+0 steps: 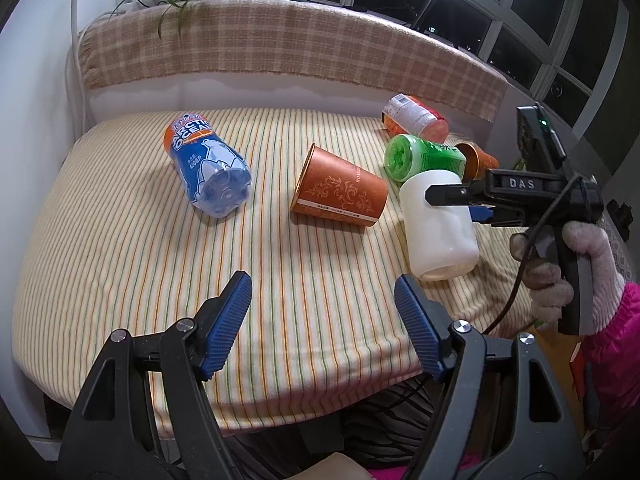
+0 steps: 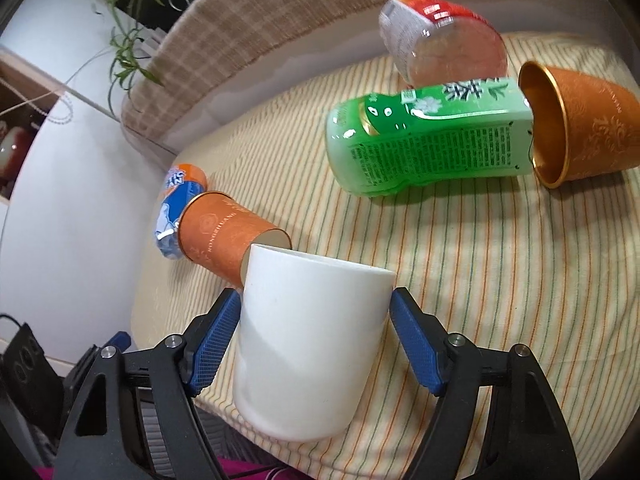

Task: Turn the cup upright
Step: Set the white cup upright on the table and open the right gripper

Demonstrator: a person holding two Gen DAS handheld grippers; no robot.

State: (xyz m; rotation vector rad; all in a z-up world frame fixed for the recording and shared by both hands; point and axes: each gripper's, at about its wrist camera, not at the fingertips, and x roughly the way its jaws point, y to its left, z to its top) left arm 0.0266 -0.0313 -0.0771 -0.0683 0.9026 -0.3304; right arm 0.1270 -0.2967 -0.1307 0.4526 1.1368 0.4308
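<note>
The white cup (image 2: 308,344) sits between the blue pads of the right claw (image 2: 316,334), clamped on both sides of its smooth wall near the front right edge of the striped desk (image 1: 132,240); from the left wrist view the same cup (image 1: 438,224) is tilted, its wider end low and toward the camera, its narrower end pointing up and away — whether it still touches the cloth cannot be told. The right claw (image 1: 452,200) reaches in from the right, held by a hand in a pale knit glove (image 1: 576,264). Just behind the cup lies a green bottle (image 2: 428,136) on its side, its neck end meeting the gold mouth of a toppled orange cup (image 2: 580,120), with a red-labelled bottle (image 2: 440,36) behind that. A second orange paper cup (image 1: 340,188) lies on its side near the desk's middle, just left of the white cup, and a blue bottle (image 1: 208,164) lies farther left. The left claw (image 1: 324,328) hangs low over the desk's near edge, spread wide and gripping nothing.
</note>
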